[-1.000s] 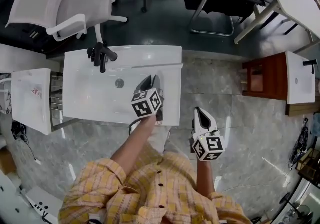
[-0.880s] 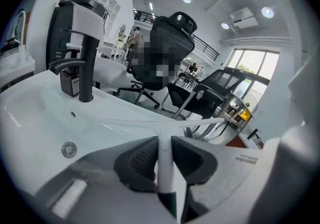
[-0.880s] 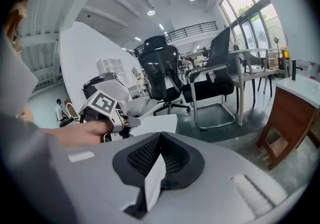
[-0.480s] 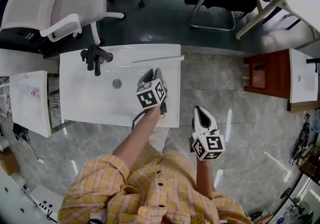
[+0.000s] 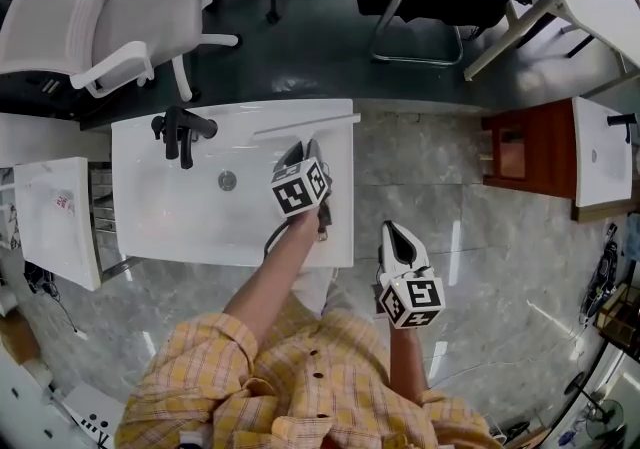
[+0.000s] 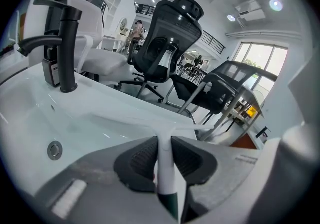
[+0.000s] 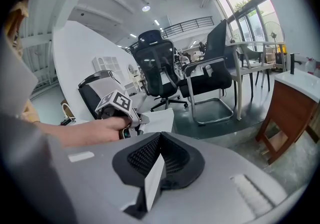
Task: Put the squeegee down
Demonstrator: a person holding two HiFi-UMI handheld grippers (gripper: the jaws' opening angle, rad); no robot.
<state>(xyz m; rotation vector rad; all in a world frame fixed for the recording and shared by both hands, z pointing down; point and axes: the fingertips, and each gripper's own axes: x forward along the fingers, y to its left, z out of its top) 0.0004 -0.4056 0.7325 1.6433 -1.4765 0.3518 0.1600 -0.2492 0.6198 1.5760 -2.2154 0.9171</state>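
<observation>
1. The left gripper [image 5: 305, 150] is clamping the white handle of the squeegee [image 5: 306, 124] between its pads, above the right end of the sink [image 5: 170, 222].
2. The squeegee's blade is stretching along the sink's far rim, well right of the black faucet [image 5: 178, 130].
3. The right gripper [image 5: 392, 230] is hanging beyond the sink's right edge, with its jaws pressing together on nothing.

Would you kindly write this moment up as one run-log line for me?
left tool: shut on squeegee handle | blade: by far rim of sink, contact unclear | right tool: shut, empty, off the sink
</observation>
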